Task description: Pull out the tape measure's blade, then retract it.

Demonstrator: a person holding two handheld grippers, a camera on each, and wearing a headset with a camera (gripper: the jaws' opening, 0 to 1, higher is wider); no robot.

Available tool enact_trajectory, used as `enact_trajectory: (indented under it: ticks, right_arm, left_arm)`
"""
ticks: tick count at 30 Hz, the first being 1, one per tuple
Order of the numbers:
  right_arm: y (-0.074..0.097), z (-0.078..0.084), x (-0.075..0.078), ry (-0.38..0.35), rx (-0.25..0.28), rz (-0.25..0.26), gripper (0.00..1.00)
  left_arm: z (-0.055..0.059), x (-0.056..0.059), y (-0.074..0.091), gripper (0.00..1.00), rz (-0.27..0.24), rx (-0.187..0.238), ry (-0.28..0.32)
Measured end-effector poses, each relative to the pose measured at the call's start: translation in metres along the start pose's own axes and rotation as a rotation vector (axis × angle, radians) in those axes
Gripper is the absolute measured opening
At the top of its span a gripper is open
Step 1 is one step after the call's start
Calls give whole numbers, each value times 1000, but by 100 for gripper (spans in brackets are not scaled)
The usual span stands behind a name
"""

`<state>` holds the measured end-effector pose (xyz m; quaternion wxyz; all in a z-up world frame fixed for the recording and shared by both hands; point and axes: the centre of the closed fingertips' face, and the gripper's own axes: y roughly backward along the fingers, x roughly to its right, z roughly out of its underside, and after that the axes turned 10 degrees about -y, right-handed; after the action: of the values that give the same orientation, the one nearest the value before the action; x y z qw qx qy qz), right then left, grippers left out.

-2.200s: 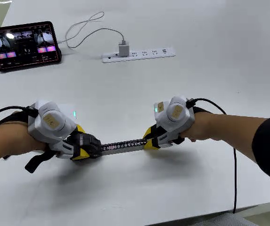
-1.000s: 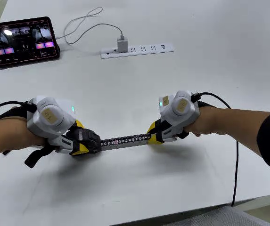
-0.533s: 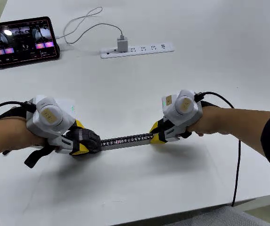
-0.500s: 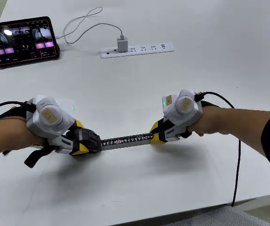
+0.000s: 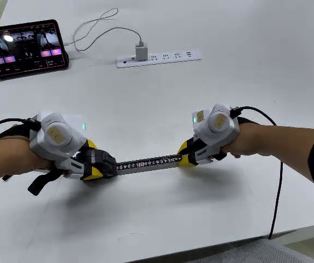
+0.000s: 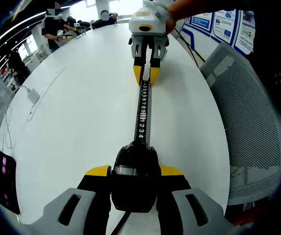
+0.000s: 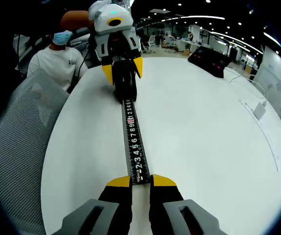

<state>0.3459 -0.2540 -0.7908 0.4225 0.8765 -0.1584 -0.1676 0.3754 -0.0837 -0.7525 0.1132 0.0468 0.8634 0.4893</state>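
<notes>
Left gripper point(image 6: 135, 172) was clamped shut on the tape measure's black case point(image 5: 103, 163), with a yellow-tipped jaw against each flank. Right gripper point(image 7: 141, 182) was closed on the free end of the blade point(image 7: 133, 142), its two jaws pinching the tip between them. The two grippers faced each other, well apart, low over the near part of the white table point(image 5: 228, 82), with the drawn-out blade spanning the gap between them. Whether the blade touched the table could not be told.

The likeliest trouble, as I judged it, was the tip slipping out of the right gripper. The hold there was a narrow pinch on thin metal, and the return spring would pull against it, so a loosened grip or a sideways tug might let the blade whip back into the case. A twist of either hand, or the grippers drifting out of line, could kink the blade. A sudden release on the retract might let the hook slam home.

The blade's long axis ran left to right across the head view, rising slightly toward the right. Its case end lay on the left and its tip pointed right. The printed face was turned up, with the low numbers at the right gripper's end. Farther back sat a power strip point(image 5: 159, 57) and a tablet point(image 5: 25, 50).
</notes>
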Motion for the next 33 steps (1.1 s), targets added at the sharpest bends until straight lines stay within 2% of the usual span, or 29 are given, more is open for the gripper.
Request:
enact_trajectory:
  ticks: [33]
  right_arm:
    - [14,17,7,-15,-12,16,8]
  left_arm:
    - [1,-1,-1,30,4,-3,-4]
